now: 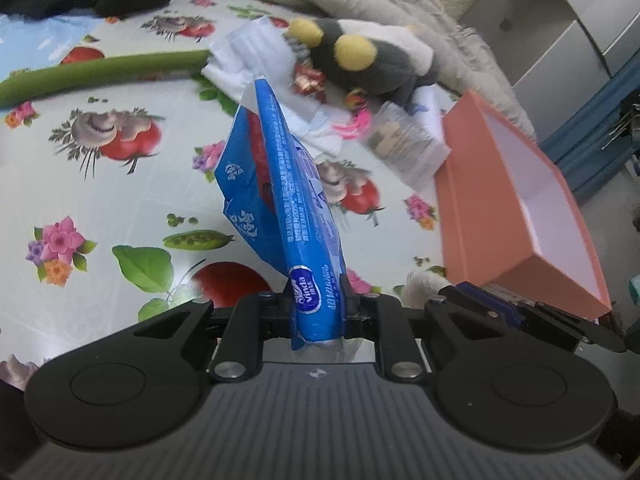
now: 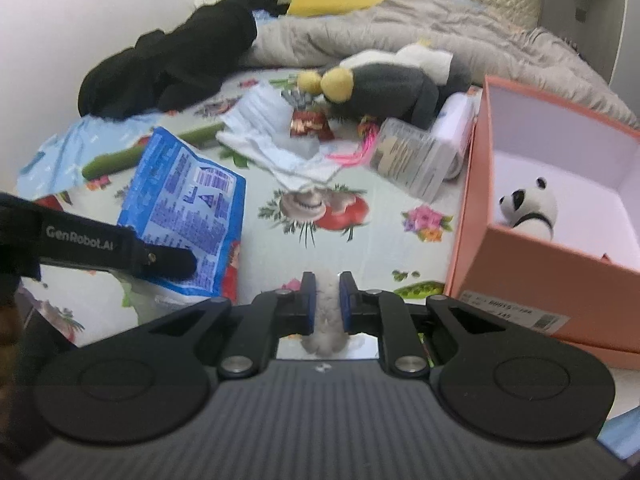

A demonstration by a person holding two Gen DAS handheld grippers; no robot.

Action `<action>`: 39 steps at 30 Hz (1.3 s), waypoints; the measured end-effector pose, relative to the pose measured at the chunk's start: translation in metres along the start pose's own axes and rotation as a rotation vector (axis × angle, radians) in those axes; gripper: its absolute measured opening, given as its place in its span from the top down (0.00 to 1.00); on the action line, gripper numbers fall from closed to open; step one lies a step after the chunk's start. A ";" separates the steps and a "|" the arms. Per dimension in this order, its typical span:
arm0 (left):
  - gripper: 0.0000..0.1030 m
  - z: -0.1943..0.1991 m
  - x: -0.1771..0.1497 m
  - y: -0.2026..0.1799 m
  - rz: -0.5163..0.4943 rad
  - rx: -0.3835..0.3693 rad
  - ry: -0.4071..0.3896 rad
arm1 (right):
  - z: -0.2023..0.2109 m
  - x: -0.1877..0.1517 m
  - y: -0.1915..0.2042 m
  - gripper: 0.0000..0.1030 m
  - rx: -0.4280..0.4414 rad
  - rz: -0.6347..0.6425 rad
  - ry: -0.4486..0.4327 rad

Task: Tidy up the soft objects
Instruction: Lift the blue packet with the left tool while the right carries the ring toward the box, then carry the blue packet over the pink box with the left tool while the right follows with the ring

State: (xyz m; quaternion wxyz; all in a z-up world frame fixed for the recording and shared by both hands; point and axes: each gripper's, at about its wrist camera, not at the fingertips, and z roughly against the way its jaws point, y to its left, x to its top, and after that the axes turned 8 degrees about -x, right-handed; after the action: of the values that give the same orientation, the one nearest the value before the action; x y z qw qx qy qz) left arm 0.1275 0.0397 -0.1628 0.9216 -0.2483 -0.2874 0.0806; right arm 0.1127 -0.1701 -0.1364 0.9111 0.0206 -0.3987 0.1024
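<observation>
The left gripper (image 1: 316,300) is clenched on a blue tissue pack (image 1: 280,196), holding it edge-up above the flowered cloth (image 1: 120,208) of the bed. The right gripper (image 2: 327,292) grips a grey-white fluffy soft thing (image 2: 327,308); what it is I cannot tell. Just right of it stands an open pink box (image 2: 532,264) with a small panda plush (image 2: 530,208) inside. Farther back lie a grey plush toy with 2 yellow ears (image 2: 384,84), white folded cloths (image 2: 276,140) and a clear plastic case (image 2: 412,160).
</observation>
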 end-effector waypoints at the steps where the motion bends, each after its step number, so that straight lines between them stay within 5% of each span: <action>1: 0.80 0.004 0.000 -0.003 -0.005 -0.004 -0.005 | 0.004 0.001 -0.001 0.85 0.000 -0.003 -0.007; 26: 0.80 0.082 -0.014 -0.102 -0.225 -0.142 0.011 | 0.131 0.011 -0.036 0.85 -0.076 -0.065 -0.171; 39: 0.80 0.060 -0.019 -0.170 -0.325 -0.234 0.061 | 0.156 -0.002 -0.093 0.85 -0.228 -0.183 -0.188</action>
State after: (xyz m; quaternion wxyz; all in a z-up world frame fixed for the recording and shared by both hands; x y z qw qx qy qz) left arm 0.0787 -0.0883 -0.0435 0.8955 -0.3063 -0.3032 -0.1109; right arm 0.0181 -0.2803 -0.0277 0.8718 -0.0370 -0.4877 -0.0294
